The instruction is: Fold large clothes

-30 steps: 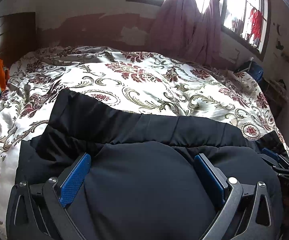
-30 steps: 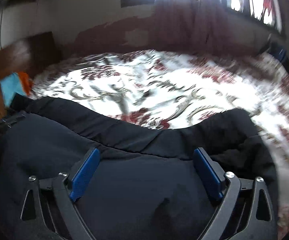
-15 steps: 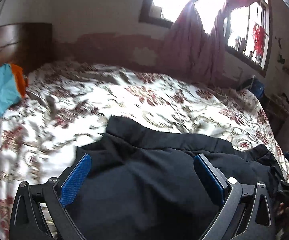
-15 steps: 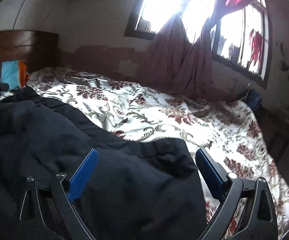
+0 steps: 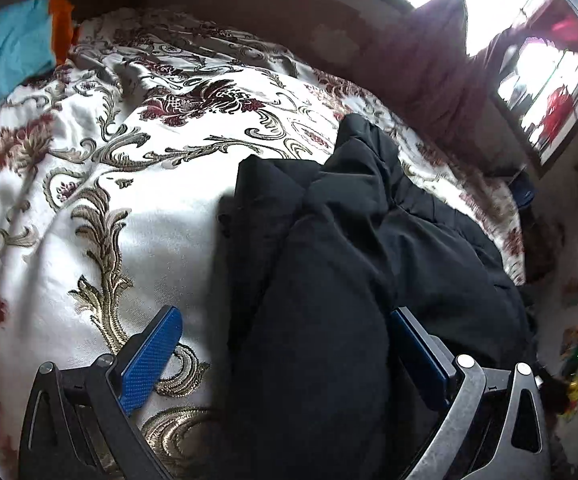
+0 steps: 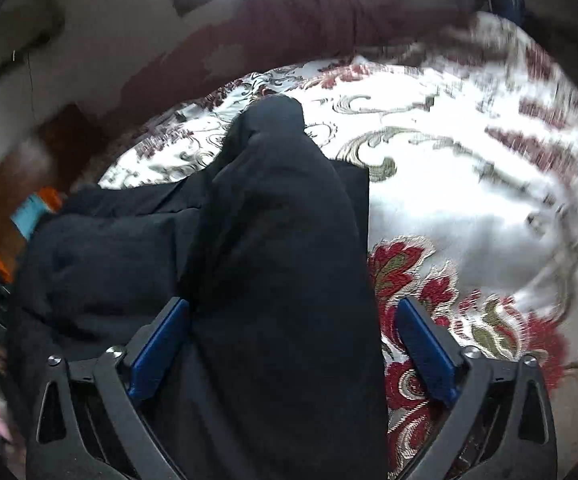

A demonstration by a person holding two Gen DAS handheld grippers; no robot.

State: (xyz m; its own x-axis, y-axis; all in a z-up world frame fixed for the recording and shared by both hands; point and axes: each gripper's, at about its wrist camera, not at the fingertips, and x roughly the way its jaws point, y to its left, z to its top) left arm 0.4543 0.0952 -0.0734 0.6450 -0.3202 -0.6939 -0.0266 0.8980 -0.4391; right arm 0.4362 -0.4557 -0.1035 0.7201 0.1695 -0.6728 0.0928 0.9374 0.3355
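Note:
A large black garment [image 5: 329, 260] lies bunched on a floral bedspread [image 5: 149, 208], its left edge running up the middle of the left wrist view. My left gripper [image 5: 285, 356] is open over that edge: one blue pad [image 5: 153, 356] hangs free above the bedspread and the other sits at the cloth. In the right wrist view the garment [image 6: 273, 220] forms a long dark fold. My right gripper [image 6: 293, 352] straddles that fold with its jaws still opening. Its right pad [image 6: 425, 352] stands clear of the cloth, above the bedspread [image 6: 469, 200].
A blue and orange cloth [image 5: 21, 48] lies at the bed's far left corner by a dark wooden headboard. A maroon curtain [image 5: 429, 60] hangs below bright windows [image 5: 549, 92] on the far wall. The bed's right edge drops to a cluttered floor.
Both views have swung and rolled. The left gripper has shifted to the garment's left edge, the right gripper to its right edge. The garment now looks narrower and more bunched.

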